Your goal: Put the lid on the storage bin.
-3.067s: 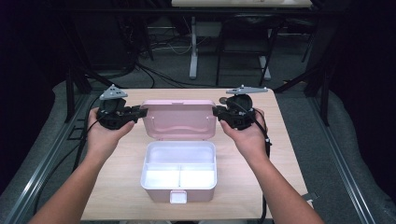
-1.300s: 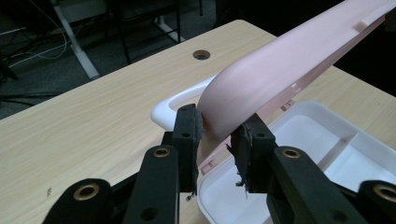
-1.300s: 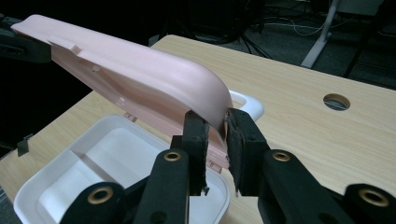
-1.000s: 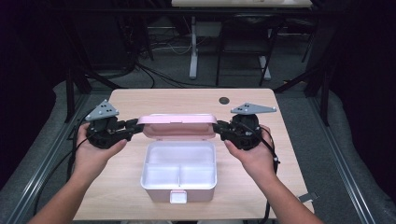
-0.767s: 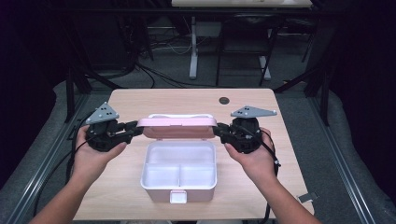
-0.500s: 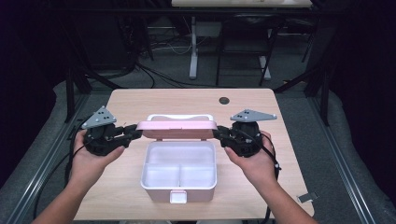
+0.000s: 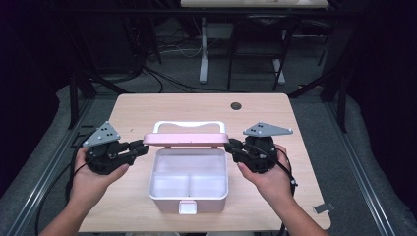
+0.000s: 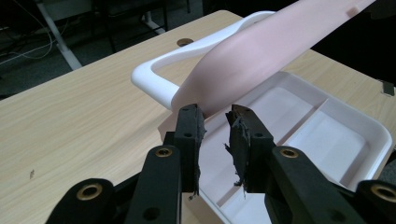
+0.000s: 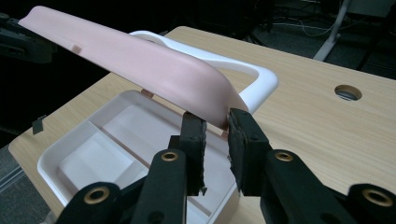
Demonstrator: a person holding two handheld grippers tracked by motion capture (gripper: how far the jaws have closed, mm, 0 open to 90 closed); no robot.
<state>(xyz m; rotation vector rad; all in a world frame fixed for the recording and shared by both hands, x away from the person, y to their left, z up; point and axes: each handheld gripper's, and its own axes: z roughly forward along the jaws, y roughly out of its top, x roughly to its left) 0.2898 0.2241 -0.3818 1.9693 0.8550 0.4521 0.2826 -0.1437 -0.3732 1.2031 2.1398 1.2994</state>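
Note:
A white two-compartment box [image 7: 189,195] sits near the table's front edge. Its pink lid [image 7: 186,139] stands half raised over the box's back rim, with a white handle [image 7: 187,125] behind it. My left gripper [image 7: 142,147] is shut on the lid's left end and my right gripper [image 7: 230,145] on its right end. In the left gripper view the lid [image 8: 261,56] slants up from between the jaws of the gripper [image 8: 215,114], over the box [image 8: 327,130]. The right gripper view mirrors this: lid [image 9: 140,60], gripper [image 9: 217,122], box [image 9: 135,126].
The wooden table [image 7: 147,108] has a round cable hole [image 7: 236,105] at the back right. A small grey clip [image 7: 322,208] lies at its front right edge. Dark floor, cables and frame legs surround the table.
The lid, flat on the table behind the box three seconds ago, has swung up and forward over the box. Both hands came toward the person with it.

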